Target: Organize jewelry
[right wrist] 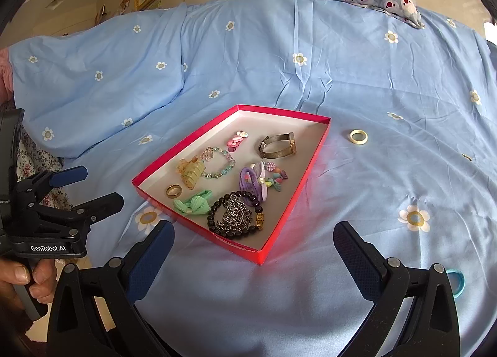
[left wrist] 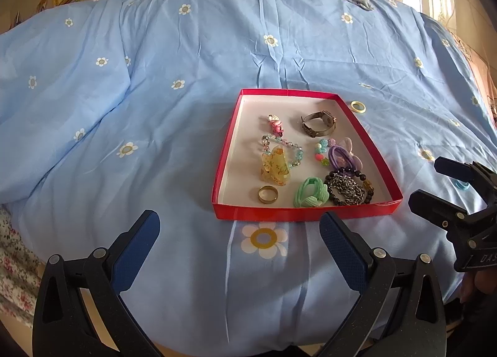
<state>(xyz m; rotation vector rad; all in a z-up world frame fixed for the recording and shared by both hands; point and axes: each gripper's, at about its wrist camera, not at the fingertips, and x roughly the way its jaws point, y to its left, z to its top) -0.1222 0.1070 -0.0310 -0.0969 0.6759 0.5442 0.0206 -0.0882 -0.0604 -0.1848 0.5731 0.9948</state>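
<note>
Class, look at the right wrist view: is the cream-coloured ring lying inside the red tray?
No. The cream-coloured ring lies on the blue bedcover, outside the red tray and to its right.

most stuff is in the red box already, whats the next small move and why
Probably move the right gripper toward the blue ring lying on the quilt by its right finger. Both grippers are open and empty, and only that ring and the cream ring lie outside the red box. The blue one looks nearest.
</note>
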